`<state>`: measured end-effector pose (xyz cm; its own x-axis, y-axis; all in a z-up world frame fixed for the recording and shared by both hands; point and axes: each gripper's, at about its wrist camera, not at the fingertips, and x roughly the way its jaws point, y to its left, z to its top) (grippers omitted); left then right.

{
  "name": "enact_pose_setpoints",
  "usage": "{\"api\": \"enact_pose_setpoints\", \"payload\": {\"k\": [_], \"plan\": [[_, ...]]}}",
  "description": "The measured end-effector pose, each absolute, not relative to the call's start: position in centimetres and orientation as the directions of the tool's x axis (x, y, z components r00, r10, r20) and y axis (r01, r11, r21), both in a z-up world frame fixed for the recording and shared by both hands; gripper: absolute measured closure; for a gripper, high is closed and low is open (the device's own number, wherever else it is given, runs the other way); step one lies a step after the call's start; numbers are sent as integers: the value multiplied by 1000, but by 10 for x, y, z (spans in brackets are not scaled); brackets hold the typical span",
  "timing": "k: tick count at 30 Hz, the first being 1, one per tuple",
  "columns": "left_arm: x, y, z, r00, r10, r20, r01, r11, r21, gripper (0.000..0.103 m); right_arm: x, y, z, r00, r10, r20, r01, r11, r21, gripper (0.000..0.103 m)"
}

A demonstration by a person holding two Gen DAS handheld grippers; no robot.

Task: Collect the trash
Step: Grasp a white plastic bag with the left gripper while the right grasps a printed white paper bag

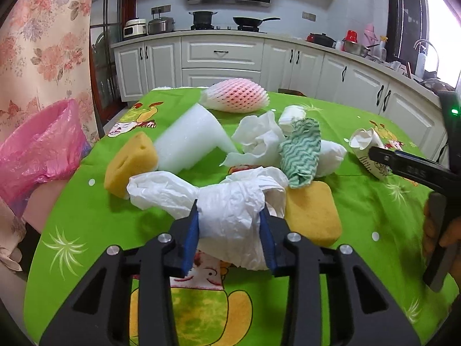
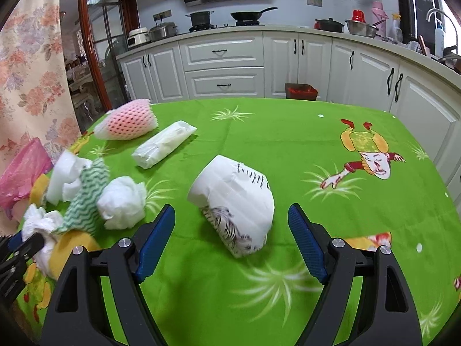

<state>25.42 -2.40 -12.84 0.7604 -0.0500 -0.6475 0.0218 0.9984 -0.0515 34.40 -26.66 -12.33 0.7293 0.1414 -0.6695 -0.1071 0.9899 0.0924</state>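
Observation:
A crumpled white plastic bag (image 1: 161, 190) lies on the green tablecloth (image 1: 95, 219). My left gripper (image 1: 230, 210) is shut on the bag's near end, both blue pads pressing into it. A crushed white paper cup (image 2: 236, 199) with black print lies on its side just ahead of my right gripper (image 2: 230, 207). That gripper stands open, its pads wide apart and clear of the cup. In the left wrist view one right finger (image 1: 383, 155) reaches beside the same cup (image 1: 363, 141).
A pink trash bag (image 1: 37, 150) hangs open at the table's left edge. Two yellow sponges (image 1: 129, 164) (image 1: 311, 213), a white foam piece (image 1: 190, 141), crumpled tissue (image 1: 259, 138), a green wavy cloth (image 1: 302, 152) and a pink foam net (image 1: 236, 95) crowd the left. A tissue pack (image 2: 164, 144) lies farther back.

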Motion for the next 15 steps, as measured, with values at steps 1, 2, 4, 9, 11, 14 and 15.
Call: {"api": "enact_pose_setpoints", "payload": {"k": [1, 2, 4, 9, 11, 14, 15], "plan": [[253, -23, -128, 761, -52, -646, 23, 998, -53, 67, 349, -265, -125, 723, 137, -677, -105, 991, 88, 27], [251, -22, -126, 763, -52, -644, 22, 998, -53, 68, 353, -264, -125, 719, 133, -682, -103, 991, 84, 27], [249, -20, -125, 764, -55, -642, 23, 998, -59, 68, 359, -264, -127, 713, 132, -689, -104, 991, 82, 27], [245, -17, -121, 771, -62, -634, 20, 997, -72, 68, 362, -261, -130, 699, 138, -702, -116, 990, 80, 38], [244, -16, -119, 773, -64, -632, 20, 997, -76, 68, 355, -259, -127, 711, 138, -690, -126, 990, 67, 38], [242, -15, -117, 776, -65, -627, 19, 997, -81, 68, 343, -257, -122, 723, 152, -674, -144, 987, 68, 39], [241, -14, -117, 777, -66, -626, 18, 996, -83, 68, 340, -258, -122, 724, 157, -672, -148, 986, 70, 39]]}}
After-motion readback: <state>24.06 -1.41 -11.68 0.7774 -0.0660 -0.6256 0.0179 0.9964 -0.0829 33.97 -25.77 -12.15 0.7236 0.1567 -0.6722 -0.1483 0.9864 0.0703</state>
